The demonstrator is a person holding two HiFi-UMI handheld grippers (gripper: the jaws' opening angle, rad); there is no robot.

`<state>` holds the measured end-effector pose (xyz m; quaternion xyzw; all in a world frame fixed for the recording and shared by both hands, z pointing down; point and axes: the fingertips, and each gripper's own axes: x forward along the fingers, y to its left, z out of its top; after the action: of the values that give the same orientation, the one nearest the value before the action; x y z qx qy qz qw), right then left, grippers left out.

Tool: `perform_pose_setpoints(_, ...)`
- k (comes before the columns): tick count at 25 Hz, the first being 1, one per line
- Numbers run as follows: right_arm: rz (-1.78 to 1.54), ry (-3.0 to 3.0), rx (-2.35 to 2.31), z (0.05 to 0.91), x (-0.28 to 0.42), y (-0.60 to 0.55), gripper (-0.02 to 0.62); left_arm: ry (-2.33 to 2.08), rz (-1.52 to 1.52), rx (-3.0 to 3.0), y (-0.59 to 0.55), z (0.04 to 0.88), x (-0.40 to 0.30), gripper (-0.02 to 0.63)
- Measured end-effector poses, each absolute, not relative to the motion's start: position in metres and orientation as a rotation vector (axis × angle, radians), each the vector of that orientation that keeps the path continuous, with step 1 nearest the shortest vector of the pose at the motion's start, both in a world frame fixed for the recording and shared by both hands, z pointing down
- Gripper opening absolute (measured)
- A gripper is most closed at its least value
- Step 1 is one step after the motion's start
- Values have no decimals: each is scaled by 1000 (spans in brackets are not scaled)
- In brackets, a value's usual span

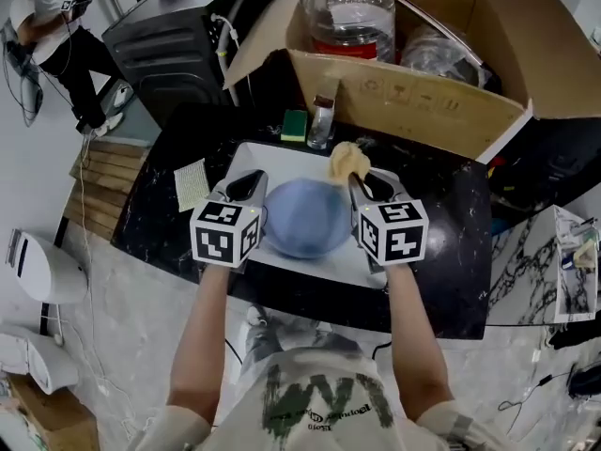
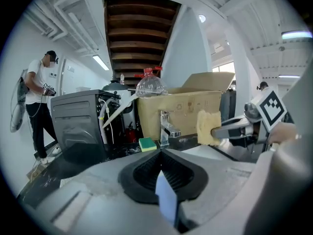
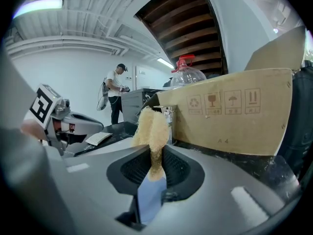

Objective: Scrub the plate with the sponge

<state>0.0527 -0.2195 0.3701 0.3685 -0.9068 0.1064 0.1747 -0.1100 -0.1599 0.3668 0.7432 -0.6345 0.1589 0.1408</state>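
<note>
Pinching the thin rim of the blue plate (image 2: 167, 199), the jaws of the left gripper (image 2: 161, 156) are pressing together on it. The jaws of the right gripper (image 3: 155, 153) are clamping the lower end of the yellow sponge (image 3: 150, 126), which is standing up above them; the plate's blue surface is showing just below. From the head view, the plate is sitting over the white sink basin (image 1: 282, 163), between both grippers, with the yellow sponge projecting past its far right edge. A chrome faucet (image 1: 322, 120) and a green sponge (image 1: 294, 125) are standing beyond the basin, in front of a cardboard box (image 1: 423, 101) on the black countertop (image 1: 150, 214).
</note>
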Motion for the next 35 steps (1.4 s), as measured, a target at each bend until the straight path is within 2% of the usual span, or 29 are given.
perform_pose_setpoints(18,366,-2420,1197,394,9,-221,63,-1587,489,2295,-196,394,-156,3)
perform_pose_setpoints(35,418,-2311,979,463,-42,-217,63,-1503,518,2377,-203,417,-163,3)
